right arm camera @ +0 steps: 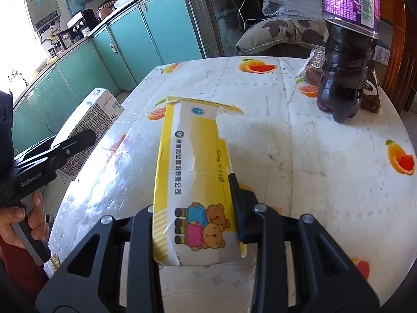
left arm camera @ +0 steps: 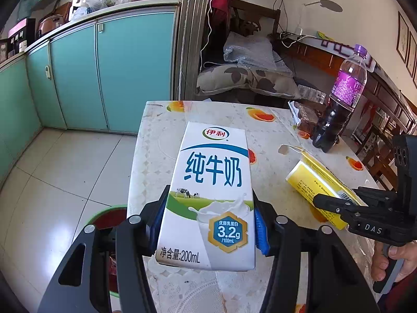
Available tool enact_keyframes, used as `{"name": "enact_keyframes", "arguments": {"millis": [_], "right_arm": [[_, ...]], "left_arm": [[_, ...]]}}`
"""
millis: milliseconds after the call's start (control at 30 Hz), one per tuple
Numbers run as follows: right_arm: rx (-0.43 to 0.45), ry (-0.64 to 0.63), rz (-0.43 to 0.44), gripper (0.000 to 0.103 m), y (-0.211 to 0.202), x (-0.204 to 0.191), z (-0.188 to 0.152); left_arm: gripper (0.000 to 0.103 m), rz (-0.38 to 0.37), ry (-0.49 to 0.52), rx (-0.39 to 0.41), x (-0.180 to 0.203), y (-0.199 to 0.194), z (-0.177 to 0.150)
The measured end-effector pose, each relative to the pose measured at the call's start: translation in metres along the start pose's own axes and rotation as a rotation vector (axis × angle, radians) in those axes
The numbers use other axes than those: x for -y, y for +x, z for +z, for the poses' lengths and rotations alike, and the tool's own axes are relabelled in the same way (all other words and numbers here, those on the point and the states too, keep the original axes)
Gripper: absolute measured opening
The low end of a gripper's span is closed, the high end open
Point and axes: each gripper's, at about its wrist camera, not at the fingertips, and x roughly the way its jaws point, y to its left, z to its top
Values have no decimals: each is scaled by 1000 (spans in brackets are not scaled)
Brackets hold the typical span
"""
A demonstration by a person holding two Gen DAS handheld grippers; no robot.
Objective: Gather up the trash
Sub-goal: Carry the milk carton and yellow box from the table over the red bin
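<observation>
A white and blue milk carton [left arm camera: 208, 195] is held just above the table's near left edge, with my left gripper [left arm camera: 208, 216] shut on its lower half, blue pads [left arm camera: 260, 224] against both sides. In the right wrist view the same carton [right arm camera: 91, 120] sticks out of the left gripper [right arm camera: 75, 140] at the left. A torn yellow and white box with cartoon bears [right arm camera: 192, 172] lies on the table. My right gripper [right arm camera: 195, 208] is shut on its near end, and one blue pad [right arm camera: 237, 203] shows on the right side. From the left wrist view the yellow box [left arm camera: 312, 180] and right gripper [left arm camera: 338, 206] appear at the right.
The table [right arm camera: 299, 135] has a white cloth printed with orange slices. A purple-labelled bottle of dark drink [right arm camera: 344, 73] stands at its far right beside a brown wrapper [right arm camera: 312, 70]. A green-rimmed bin [left arm camera: 109, 219] sits on the floor at the table's left. Teal cabinets line the left.
</observation>
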Motion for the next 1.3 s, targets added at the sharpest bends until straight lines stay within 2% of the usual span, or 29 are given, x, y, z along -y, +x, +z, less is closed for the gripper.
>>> {"name": "enact_keyframes", "arguments": {"millis": [433, 833, 1300], "right_arm": [[37, -73, -30, 32, -7, -46, 6], [81, -63, -34, 32, -22, -72, 19], [89, -124, 44, 32, -7, -132, 37]], "left_arm": [[49, 26, -26, 49, -25, -26, -4], [49, 44, -38, 98, -48, -53, -11], [49, 139, -133, 86, -114, -70, -32]]}}
